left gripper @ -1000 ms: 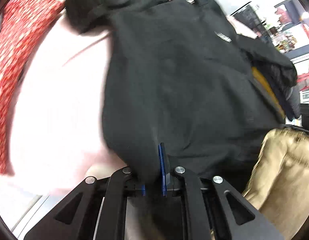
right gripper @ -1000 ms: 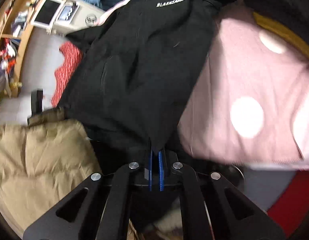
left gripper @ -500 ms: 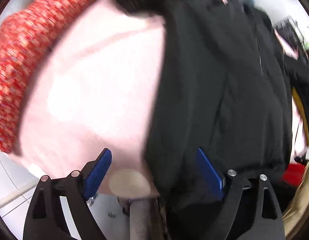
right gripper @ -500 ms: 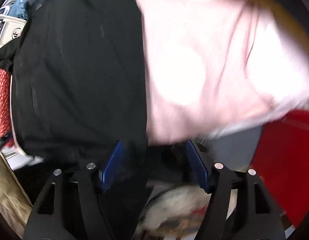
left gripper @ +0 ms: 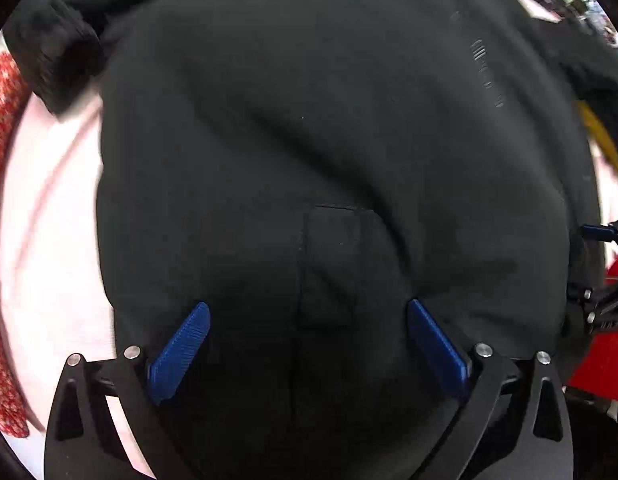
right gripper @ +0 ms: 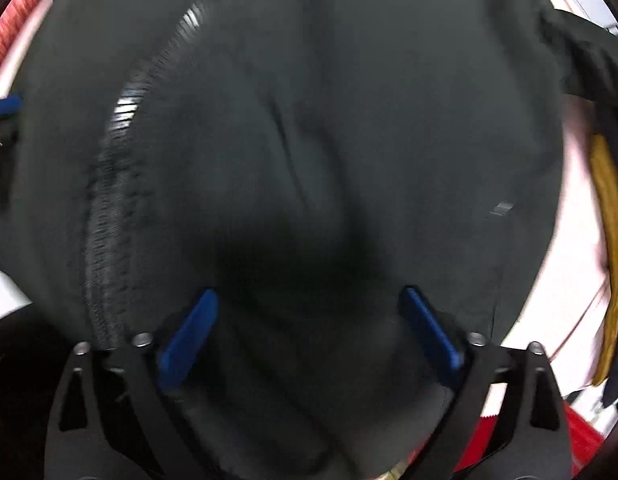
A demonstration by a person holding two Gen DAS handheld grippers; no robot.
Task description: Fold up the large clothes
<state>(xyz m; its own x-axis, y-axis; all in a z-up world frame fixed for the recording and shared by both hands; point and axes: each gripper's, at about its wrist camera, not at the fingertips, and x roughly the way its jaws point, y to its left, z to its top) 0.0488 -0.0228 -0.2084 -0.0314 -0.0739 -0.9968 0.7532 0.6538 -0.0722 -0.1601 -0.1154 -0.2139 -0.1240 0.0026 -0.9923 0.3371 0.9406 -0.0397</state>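
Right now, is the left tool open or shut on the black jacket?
Open. The left tool has its blue pads spread wide apart over the black jacket, with no fabric pinched between them.

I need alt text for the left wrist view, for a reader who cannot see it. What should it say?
A black jacket fills almost the whole view, lying on a pale pink cover. The left gripper is open just over it, its blue fingers spread wide. A red patterned fabric shows at the left edge.

Jacket (right gripper: pixel 309 120) lettering blurred, prob. cut off
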